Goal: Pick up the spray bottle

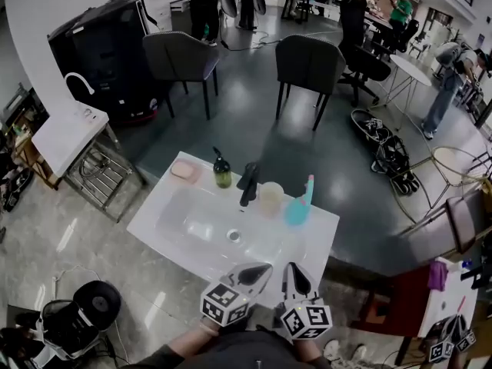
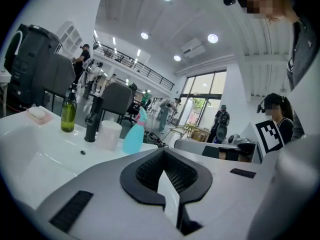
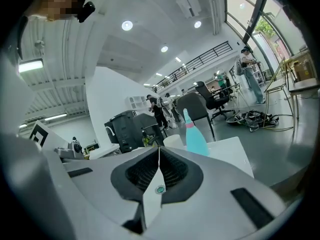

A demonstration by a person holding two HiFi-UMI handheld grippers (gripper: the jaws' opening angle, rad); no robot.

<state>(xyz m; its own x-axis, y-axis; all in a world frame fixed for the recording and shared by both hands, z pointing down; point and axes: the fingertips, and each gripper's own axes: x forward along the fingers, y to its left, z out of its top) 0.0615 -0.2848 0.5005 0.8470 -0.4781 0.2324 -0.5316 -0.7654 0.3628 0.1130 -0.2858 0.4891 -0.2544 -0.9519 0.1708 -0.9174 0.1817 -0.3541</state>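
Note:
The spray bottle point(image 1: 300, 204) is turquoise with a pink collar and stands upright on the far right rim of the white sink point(image 1: 173, 241). It also shows in the left gripper view, spray bottle point(image 2: 134, 134), and in the right gripper view, spray bottle point(image 3: 195, 136). My left gripper point(image 1: 260, 270) and right gripper point(image 1: 296, 277) hover side by side over the sink's near edge, well short of the bottle. Both are shut with nothing between their jaws, as the left gripper point(image 2: 162, 151) and right gripper point(image 3: 159, 149) show in their own views.
Left of the spray bottle stand a white cup point(image 1: 270, 198), a black faucet point(image 1: 248, 183), a green bottle point(image 1: 222, 171) and a pink soap point(image 1: 184, 170). Two grey chairs point(image 1: 310, 64) and a black machine point(image 1: 100, 52) stand beyond; people move at the back.

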